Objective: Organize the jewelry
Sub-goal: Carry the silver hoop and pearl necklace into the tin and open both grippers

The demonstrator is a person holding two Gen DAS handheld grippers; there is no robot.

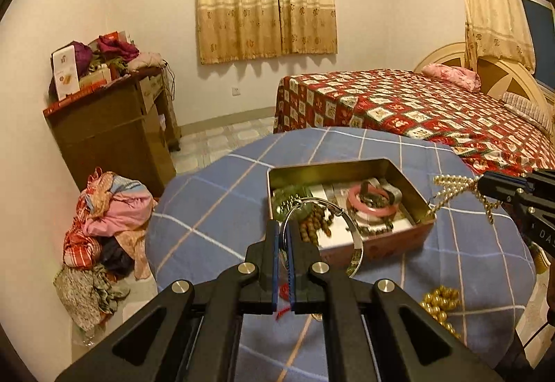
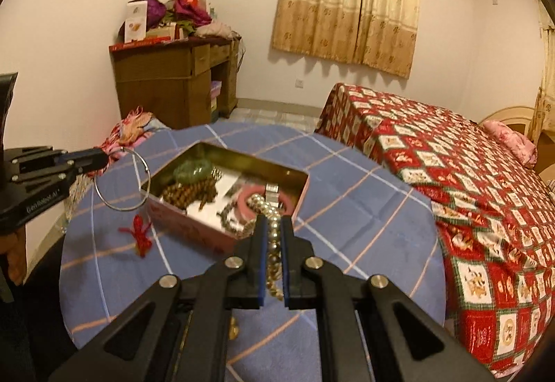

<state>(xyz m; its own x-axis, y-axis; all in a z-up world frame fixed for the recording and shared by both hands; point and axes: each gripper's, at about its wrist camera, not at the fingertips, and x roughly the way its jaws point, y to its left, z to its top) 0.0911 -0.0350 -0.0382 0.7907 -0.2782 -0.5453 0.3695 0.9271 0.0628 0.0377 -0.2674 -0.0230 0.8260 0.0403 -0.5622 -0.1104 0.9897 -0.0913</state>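
The left gripper (image 1: 285, 236) is matte black, built of angular linkage arms with triangular cut-outs and 4 round silver pivot caps across its near end. Its 2 fingers (image 1: 274, 264) are flat black bars lined inside with blue pads. The right gripper (image 2: 274, 229) has the same build: black arms, 4 silver caps, blue-lined fingers (image 2: 261, 260). Seen from the side in the other camera, each gripper body shows small dark screws and white lettering on its black casing; the left one's lettering is too small to read, and the right one's is cut off by the frame edge.
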